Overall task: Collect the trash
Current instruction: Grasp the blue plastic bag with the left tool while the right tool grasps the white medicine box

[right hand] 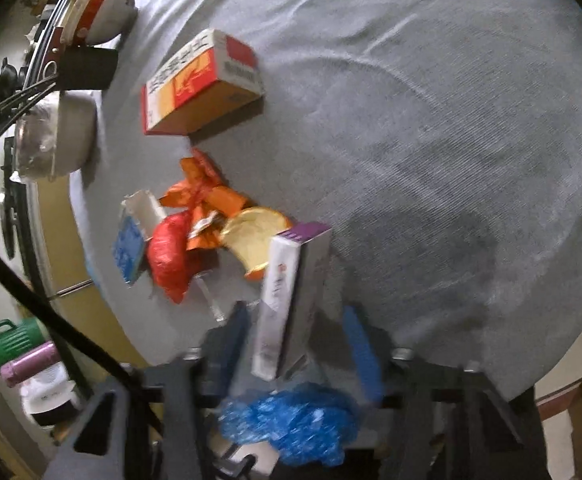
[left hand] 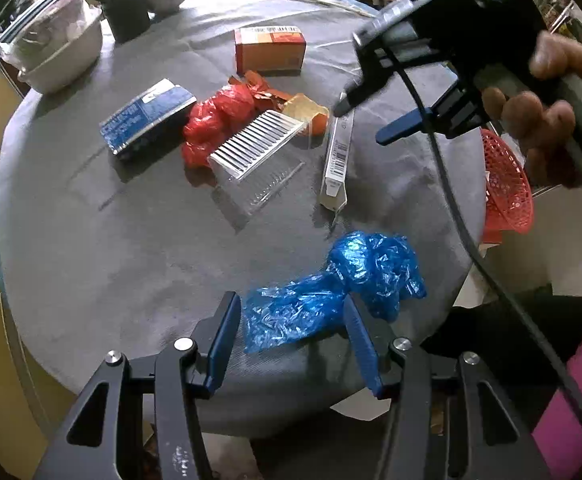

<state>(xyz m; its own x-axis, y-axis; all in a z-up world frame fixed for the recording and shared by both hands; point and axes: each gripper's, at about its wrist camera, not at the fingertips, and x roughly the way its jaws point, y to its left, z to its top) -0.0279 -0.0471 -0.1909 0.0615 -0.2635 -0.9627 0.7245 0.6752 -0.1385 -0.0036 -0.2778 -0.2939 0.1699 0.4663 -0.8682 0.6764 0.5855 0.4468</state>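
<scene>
Nearest the left wrist camera, the left hand-held gripper (left hand: 289, 320) hangs over the near edge of the round grey worktop (left hand: 91, 260) with its two blue fingers (left hand: 221, 340) partly apart, straddling the tail of a crumpled blue plastic bag (left hand: 331, 288); the plastic lies between them, but whether the pads actually press on it cannot be told. Farther back on the worktop, from left to right, lie a blue box (left hand: 147, 118), a crumpled red plastic bag (left hand: 215, 120), a clear ribbed plastic tray (left hand: 255, 148) resting against it, torn orange wrappers (left hand: 263, 90) and an orange-and-white carton (left hand: 270, 49) behind, then a long narrow white box (left hand: 337, 156) lying flat. At the right the right hand-held gripper (left hand: 361, 118), gripped by a person's hand (left hand: 547, 108), points down at the far end of that white box, one fingertip at or just above it. In the blurred right wrist view its fingers stand partly apart on either side of the long white box (right hand: 287, 300), with a visible gap on the right side, so the box is framed rather than clamped. A red mesh basket (left hand: 507, 184) sits beyond the worktop's right edge.
</scene>
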